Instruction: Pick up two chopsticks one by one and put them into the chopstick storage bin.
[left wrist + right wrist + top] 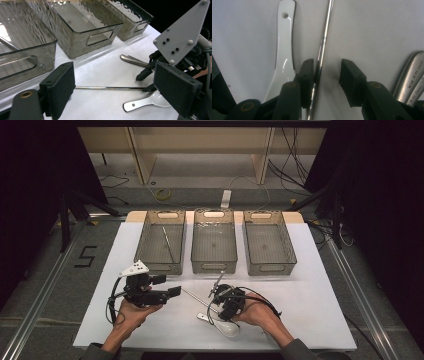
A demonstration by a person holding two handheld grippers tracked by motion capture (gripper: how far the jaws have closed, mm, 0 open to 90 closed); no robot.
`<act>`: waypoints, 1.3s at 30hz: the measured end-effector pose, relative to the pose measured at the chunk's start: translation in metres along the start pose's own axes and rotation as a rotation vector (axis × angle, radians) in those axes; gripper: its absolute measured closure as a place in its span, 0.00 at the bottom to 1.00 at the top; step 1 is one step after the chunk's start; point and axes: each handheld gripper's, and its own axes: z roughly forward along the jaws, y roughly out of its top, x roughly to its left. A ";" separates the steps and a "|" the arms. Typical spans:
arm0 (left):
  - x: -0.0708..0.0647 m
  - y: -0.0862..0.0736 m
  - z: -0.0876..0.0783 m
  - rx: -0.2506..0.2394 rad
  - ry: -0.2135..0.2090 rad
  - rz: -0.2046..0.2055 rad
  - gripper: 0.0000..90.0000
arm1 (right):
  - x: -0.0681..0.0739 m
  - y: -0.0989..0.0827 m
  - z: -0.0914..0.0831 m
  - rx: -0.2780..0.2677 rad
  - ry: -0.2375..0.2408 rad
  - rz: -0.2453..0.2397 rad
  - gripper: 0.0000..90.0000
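Worktop [310, 285] covered in white, three smoky clear bins in a row along its far part. Left bin [161, 242] holding a thin metal rod [168, 244] lying lengthwise; middle bin [214, 241] and right bin [267, 242] beside it, apart from each other.

Right gripper [327, 71] low over the worktop near the front edge, seen in the high view [220, 295] held in the right hand [257, 312]. Jaws partly apart, straddling a thin metal chopstick [323, 47] that lies flat on the white surface. In the right gripper view, left pad right against the chopstick, right pad clear of it with bare worktop between; not clamped yet. Chopstick running away from the jaws toward the left gripper, visible in the left gripper view [110, 87] as a long level line ending at the right gripper.

White ceramic spoon [283, 50] lying just beside the chopstick, handle with a hole at the end, bowl under the right hand in the high view [227, 327]. Steel cutlery handles [412, 80] on the other side of the jaws, near but apart from the chopstick; same handles seen in the left gripper view [131, 60].

Left gripper [167, 287] held in the left hand [132, 312] in front of the left bin, jaws wide apart, nothing between them, pads [61, 87] above the worktop.
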 end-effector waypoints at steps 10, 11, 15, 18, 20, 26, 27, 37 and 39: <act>0.000 -0.001 0.000 0.003 0.002 -0.008 0.19 | 0.003 0.000 0.000 0.022 -0.008 -0.018 0.87; 0.000 -0.001 0.000 0.005 0.001 -0.007 0.19 | 0.003 0.000 0.000 0.023 -0.006 -0.019 0.88; 0.000 -0.001 0.000 0.002 0.000 -0.008 0.19 | 0.003 0.001 0.001 0.024 -0.002 -0.009 0.91; -0.001 -0.001 0.000 -0.002 0.000 -0.008 0.19 | 0.002 0.001 0.001 0.031 -0.001 -0.005 0.94; -0.001 -0.001 -0.001 -0.003 0.000 -0.007 0.19 | 0.001 0.002 0.001 0.031 0.006 0.000 0.94; 0.000 0.000 -0.002 -0.006 0.003 -0.003 0.19 | 0.003 0.003 0.001 0.039 -0.003 0.002 0.95; 0.000 0.000 -0.002 -0.006 0.003 -0.002 0.19 | 0.003 0.003 0.001 0.041 -0.005 -0.004 0.95; 0.000 0.000 -0.003 -0.010 0.012 -0.011 0.19 | 0.000 -0.001 -0.005 0.011 -0.016 -0.025 0.95; 0.000 0.000 -0.002 -0.008 0.015 -0.011 0.19 | -0.003 -0.002 -0.009 -0.012 -0.013 -0.023 0.95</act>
